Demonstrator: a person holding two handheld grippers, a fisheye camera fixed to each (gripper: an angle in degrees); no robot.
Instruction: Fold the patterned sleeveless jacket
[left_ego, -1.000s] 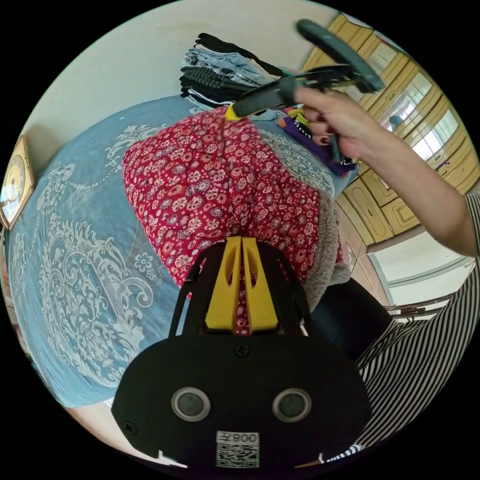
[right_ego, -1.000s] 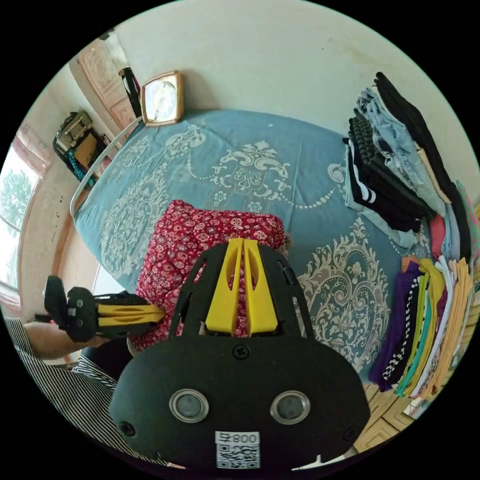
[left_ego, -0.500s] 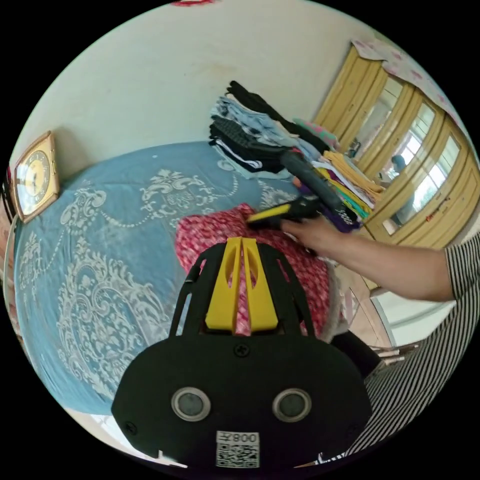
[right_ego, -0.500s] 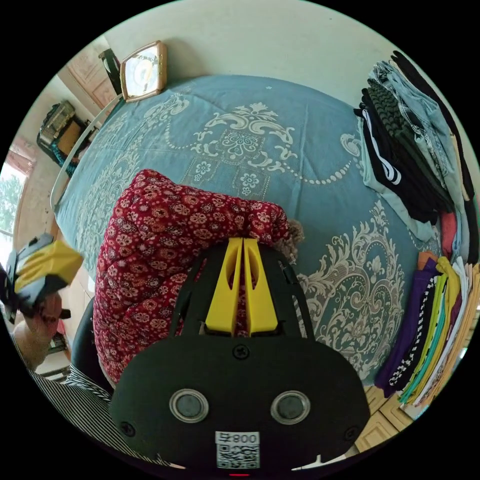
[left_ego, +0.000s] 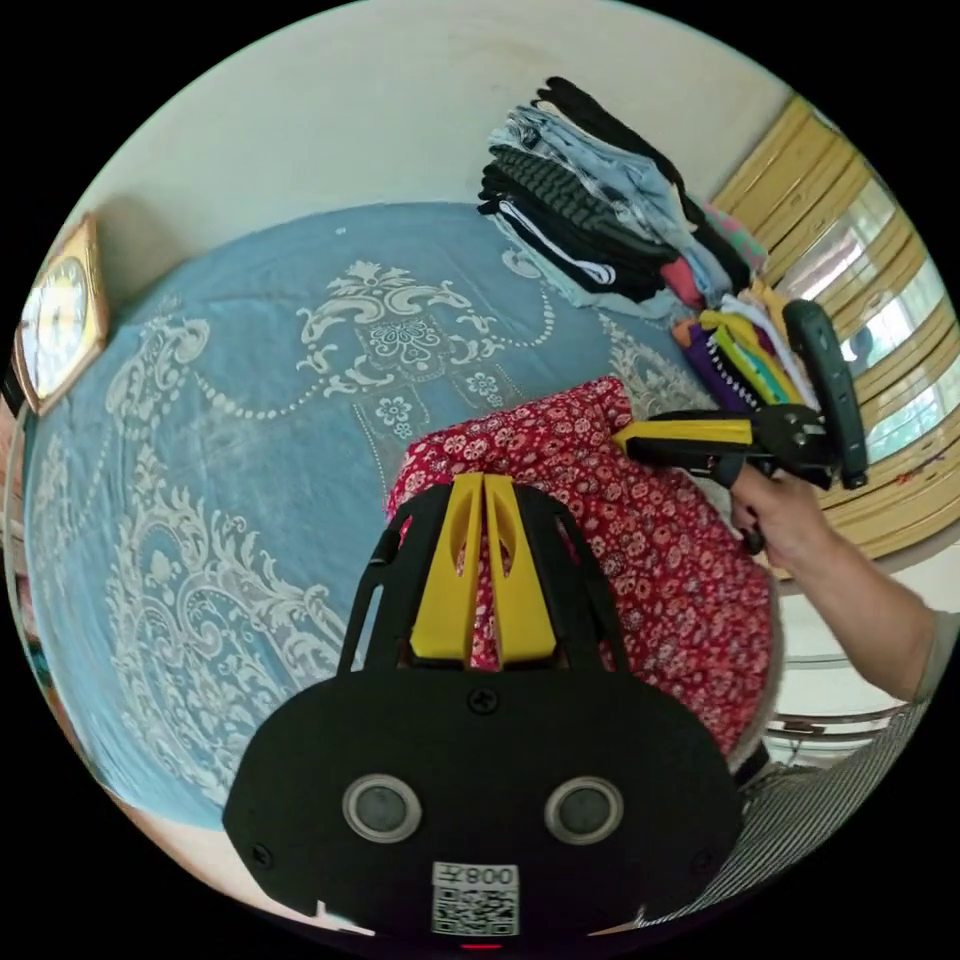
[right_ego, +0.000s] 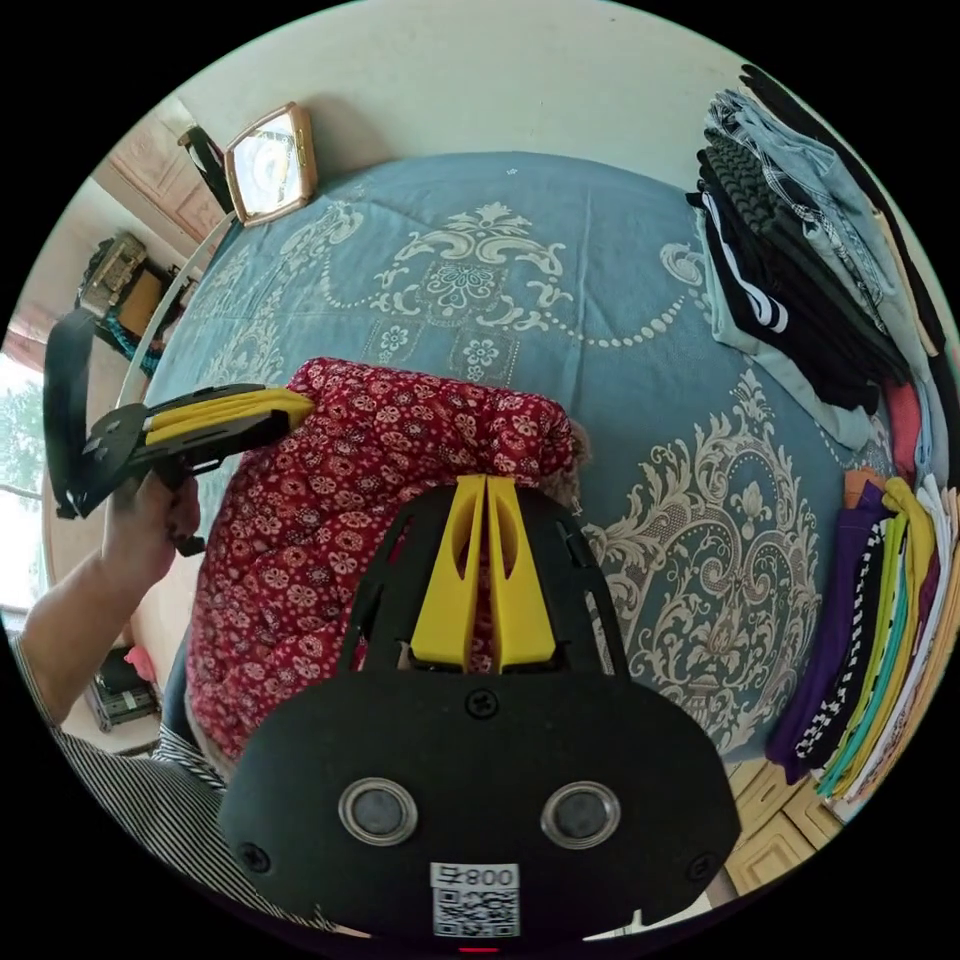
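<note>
Upper left of my right gripper view: clock (right_ego: 265, 165) against wall. Blue patterned bedspread (right_ego: 560, 250) centre; folded clothes stacks (right_ego: 800, 270) at right edge.

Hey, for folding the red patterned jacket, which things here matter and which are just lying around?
Part of the job:
red floral quilted sleeveless jacket
left tongs, shut on the jacket's edge
right tongs, shut on its other corner
blue patterned bedspread under it

Just lying about:
dark folded clothes stack
bright folded clothes stack
gold-framed clock
</note>
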